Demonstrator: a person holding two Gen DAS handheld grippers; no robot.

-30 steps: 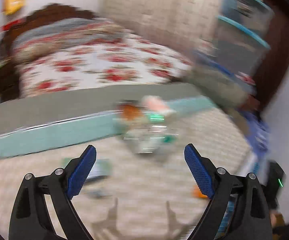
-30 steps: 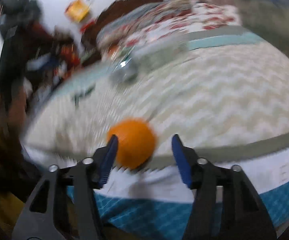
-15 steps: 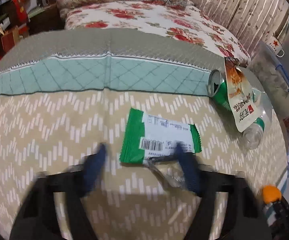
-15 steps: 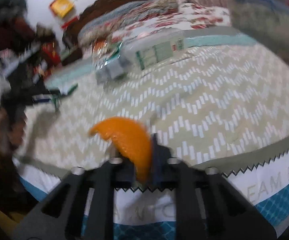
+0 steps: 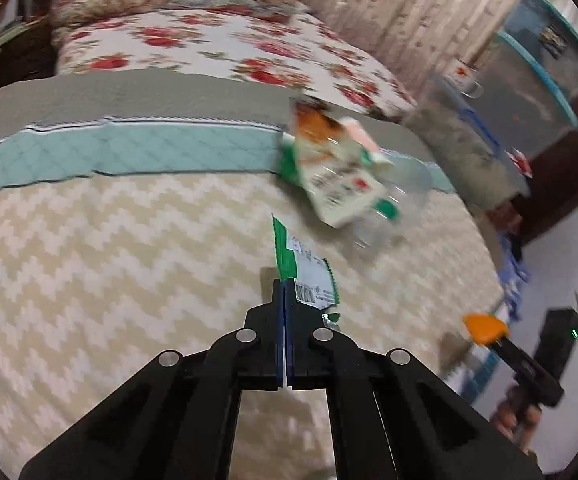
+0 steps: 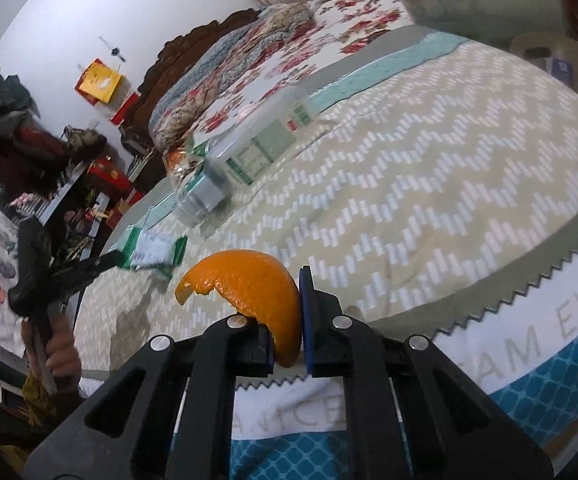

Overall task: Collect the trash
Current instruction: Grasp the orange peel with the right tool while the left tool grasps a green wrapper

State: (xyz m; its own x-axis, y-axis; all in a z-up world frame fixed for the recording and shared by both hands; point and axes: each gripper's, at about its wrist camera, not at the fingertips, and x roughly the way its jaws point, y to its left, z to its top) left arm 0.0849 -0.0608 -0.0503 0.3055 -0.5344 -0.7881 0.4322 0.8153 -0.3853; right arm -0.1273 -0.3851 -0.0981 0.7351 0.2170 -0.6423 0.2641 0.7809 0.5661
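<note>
My left gripper (image 5: 285, 292) is shut on a green and white wrapper (image 5: 303, 268), held edge-on above the zigzag bedspread (image 5: 109, 260). The wrapper (image 6: 151, 250) and left gripper (image 6: 105, 260) also show in the right wrist view. My right gripper (image 6: 289, 320) is shut on a curved piece of orange peel (image 6: 249, 292) near the bed's front edge; the peel (image 5: 483, 326) shows at the right of the left wrist view. Farther off lies a pile of a snack bag (image 5: 329, 160), a green can and a clear plastic bottle (image 5: 389, 208), also seen in the right wrist view (image 6: 225, 168).
A floral quilt (image 5: 209, 44) covers the far part of the bed. Stacked plastic storage bins (image 5: 537, 68) stand at the right. Cluttered shelves (image 6: 69, 184) stand beside the bed, and a round table (image 6: 561, 64) is at far right.
My left gripper closed on the green wrapper and lifted it off the bedspread. My right gripper closed on the orange peel, which was loose between open fingers a second ago.
</note>
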